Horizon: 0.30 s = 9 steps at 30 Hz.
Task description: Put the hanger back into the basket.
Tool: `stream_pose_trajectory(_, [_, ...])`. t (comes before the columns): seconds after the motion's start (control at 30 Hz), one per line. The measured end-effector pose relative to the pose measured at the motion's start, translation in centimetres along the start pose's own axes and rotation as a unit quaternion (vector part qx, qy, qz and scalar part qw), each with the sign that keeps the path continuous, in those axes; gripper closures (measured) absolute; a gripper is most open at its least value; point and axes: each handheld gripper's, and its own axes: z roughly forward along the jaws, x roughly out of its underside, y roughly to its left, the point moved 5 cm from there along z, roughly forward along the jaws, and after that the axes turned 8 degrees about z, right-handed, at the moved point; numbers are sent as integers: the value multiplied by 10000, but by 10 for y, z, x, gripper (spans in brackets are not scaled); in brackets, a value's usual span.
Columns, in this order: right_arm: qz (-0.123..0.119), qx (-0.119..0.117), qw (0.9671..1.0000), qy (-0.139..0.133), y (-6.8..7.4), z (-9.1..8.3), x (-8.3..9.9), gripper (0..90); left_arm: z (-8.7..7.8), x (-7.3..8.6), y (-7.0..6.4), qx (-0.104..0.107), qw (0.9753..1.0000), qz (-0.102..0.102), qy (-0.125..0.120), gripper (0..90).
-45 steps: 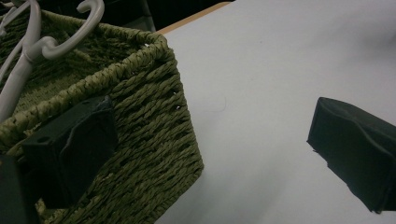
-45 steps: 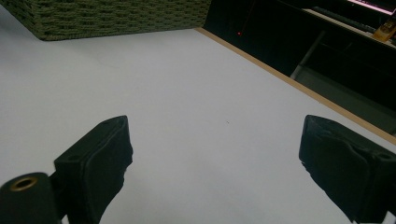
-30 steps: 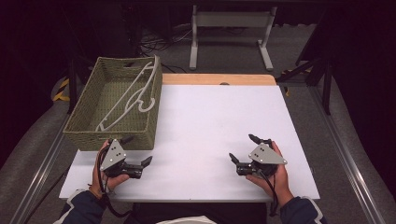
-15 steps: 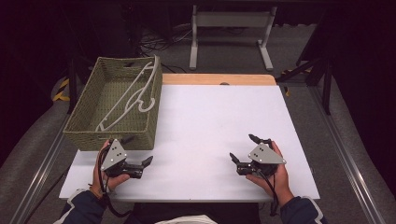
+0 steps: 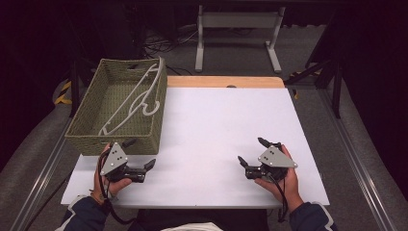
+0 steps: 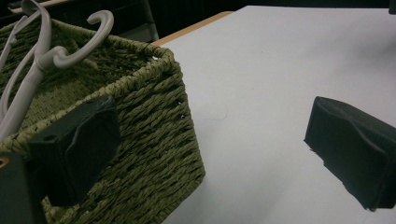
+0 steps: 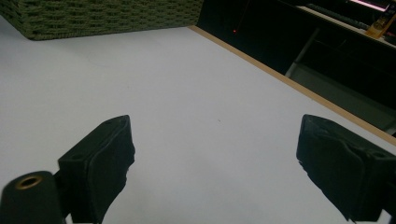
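Observation:
An olive woven basket (image 5: pixel 89 139) stands on the left of the white table (image 5: pixel 221 120), with white plastic hangers (image 5: pixel 137 98) lying inside it. My left gripper (image 5: pixel 140 153) rests open on the table just in front of the basket's near right corner, with nothing between its jaws. In the left gripper view the basket corner (image 6: pixel 159 126) sits close behind the left jaw, and a hanger hook (image 6: pixel 70 49) curls over the rim. My right gripper (image 5: pixel 251 150) is open and empty near the table's front right.
A wooden strip (image 5: pixel 226 82) runs along the table's far edge. Beyond it stands a white metal frame (image 5: pixel 238 36) on the dark floor with cables. The right gripper view shows the basket's side (image 7: pixel 102 16) far off across bare white tabletop (image 7: pixel 187 93).

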Motion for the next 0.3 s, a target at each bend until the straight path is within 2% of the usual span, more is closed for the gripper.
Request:
stream_pose_trajectory(0.13, [-17,-13,10000,15,-1,2,0,117,-1,1,-1,-29,9999,90,52,39])
stream_pose_trajectory(0.17, [-98,-14,9999,36,0,4,1,117,-1,1,-1,-38,10000,77,45,38])
stream_pose_trajectory(0.3, [-90,-64,9999,47,0,6,1,117,-2,2,0,-86,9999,62,116,38])
